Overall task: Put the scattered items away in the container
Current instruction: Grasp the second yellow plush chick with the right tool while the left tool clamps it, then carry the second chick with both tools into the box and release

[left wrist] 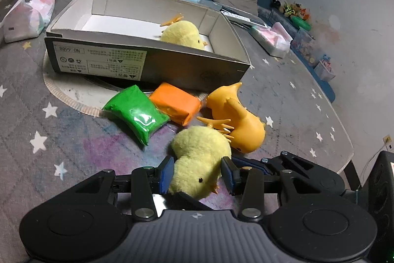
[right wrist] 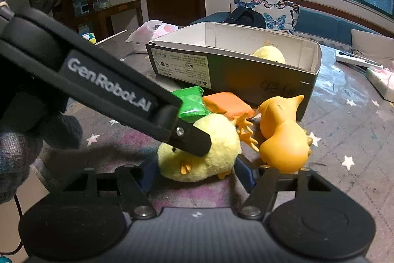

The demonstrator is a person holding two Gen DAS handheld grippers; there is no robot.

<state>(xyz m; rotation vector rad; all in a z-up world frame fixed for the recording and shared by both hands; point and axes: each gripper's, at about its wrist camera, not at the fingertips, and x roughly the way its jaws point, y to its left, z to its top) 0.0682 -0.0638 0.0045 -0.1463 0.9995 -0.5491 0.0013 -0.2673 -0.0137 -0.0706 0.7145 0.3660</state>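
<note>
Near the front edge of the surface: left tongs (left wrist: 197,175) closing on a plush chick (left wrist: 200,159).
The left pads flank the chick, touching or nearly so; firm grip cannot be confirmed. The right tongs (right wrist: 197,175) stand open just behind the same chick. A second chick (left wrist: 182,33) already lies in the box (left wrist: 147,61); green packet (left wrist: 136,112), orange packet (left wrist: 174,105) and rubber duck (left wrist: 236,117) remain outside. Next, presumably: squeeze, lift, clear the box wall.
</note>
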